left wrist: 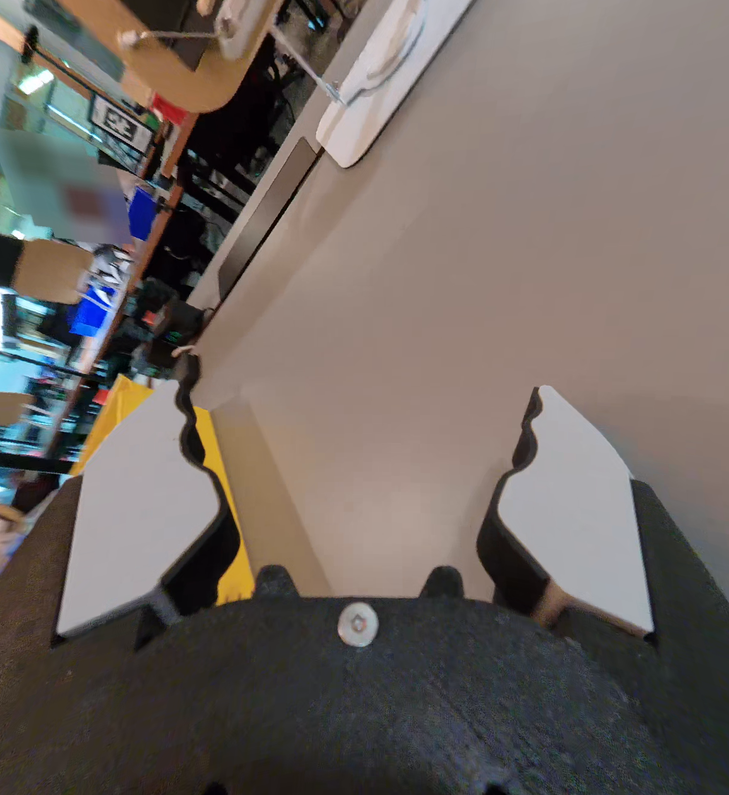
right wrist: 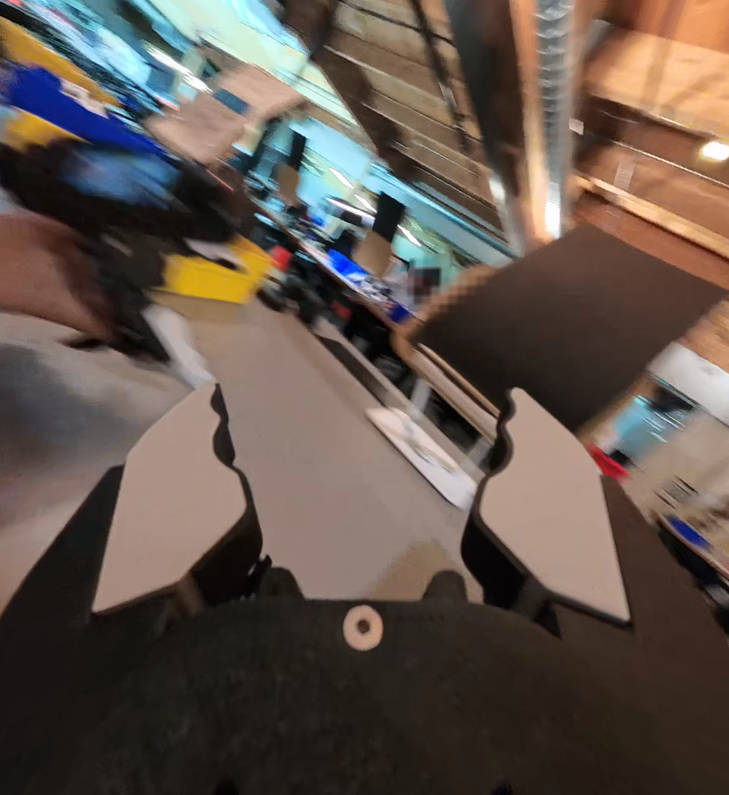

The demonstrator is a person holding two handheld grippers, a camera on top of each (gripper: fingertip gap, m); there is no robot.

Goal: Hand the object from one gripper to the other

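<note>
The right tongs (right wrist: pixel 362 398) stood wide apart with nothing between them, above a grey table (right wrist: pixel 311 451). A white mat (right wrist: pixel 423 456) lay near the table's far edge. The left tongs (right wrist: pixel 139 309), blurred, appeared beside a yellow bin (right wrist: pixel 212 275).

The only loose thing on the desk (left wrist: pixel 526 301) is a flat white pad (left wrist: pixel 390 64) with rounded corners and a grey curved marking on its top face. It lies flat near the desk's far edge, well apart from the spread, empty left tongs (left wrist: pixel 360 389). In the right wrist view the pad (right wrist: pixel 423 456) is blurred, beyond the parted, empty right tongs (right wrist: pixel 363 389). Whether it is the object to hand over cannot be told
</note>
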